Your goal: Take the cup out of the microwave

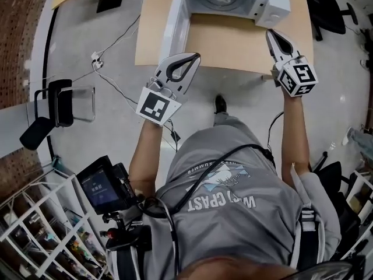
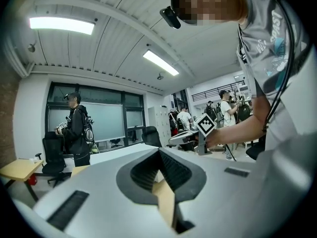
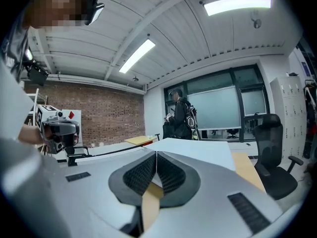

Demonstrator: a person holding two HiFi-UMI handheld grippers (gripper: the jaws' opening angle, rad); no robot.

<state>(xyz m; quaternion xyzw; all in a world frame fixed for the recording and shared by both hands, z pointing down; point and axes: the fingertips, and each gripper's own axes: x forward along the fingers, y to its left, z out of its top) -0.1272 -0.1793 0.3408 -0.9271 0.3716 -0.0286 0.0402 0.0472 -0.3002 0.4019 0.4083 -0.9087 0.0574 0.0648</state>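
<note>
The microwave (image 1: 269, 6) sits far back on the table (image 1: 233, 46), its door (image 1: 176, 28) open leftward.

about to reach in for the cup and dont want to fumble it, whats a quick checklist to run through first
1. Microwave door open: ok, it is swung out on the left side.
2. Cup visible inside the microwave: cannot tell, the head view shows little of the interior.
3. Left gripper empty: ok, nothing between its fingers.
4. Right gripper empty: ok.
5. Fingers apart for a grasp: not ok, both pairs are closed together.
</note>
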